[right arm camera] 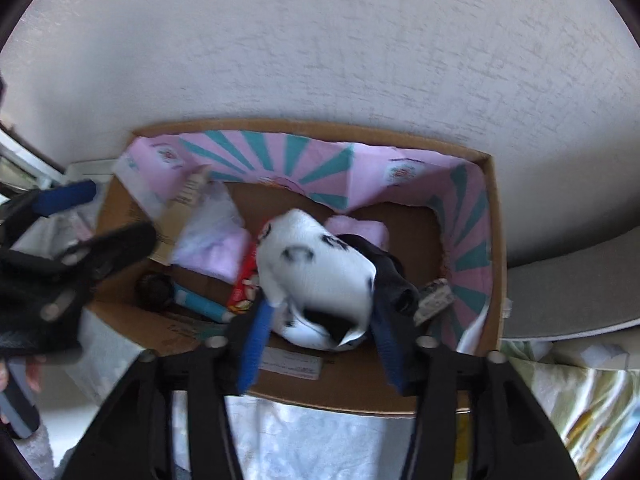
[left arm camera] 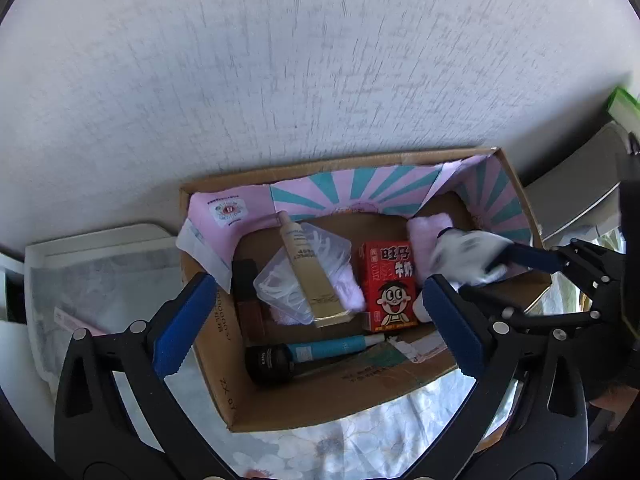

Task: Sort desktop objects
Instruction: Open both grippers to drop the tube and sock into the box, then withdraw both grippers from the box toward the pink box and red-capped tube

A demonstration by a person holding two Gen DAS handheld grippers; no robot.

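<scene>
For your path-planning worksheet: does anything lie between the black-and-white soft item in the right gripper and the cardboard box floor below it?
Nothing visible does. The soft item hangs between the right gripper's fingers over a bare patch of the box, beside the red milk carton and pink cloth.

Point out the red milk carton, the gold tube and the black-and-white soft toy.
red milk carton [left arm camera: 390, 288]: left wrist view, front face.
gold tube [left arm camera: 316, 284]: left wrist view, mid body.
black-and-white soft toy [right arm camera: 316, 276]: right wrist view, white top.
</scene>
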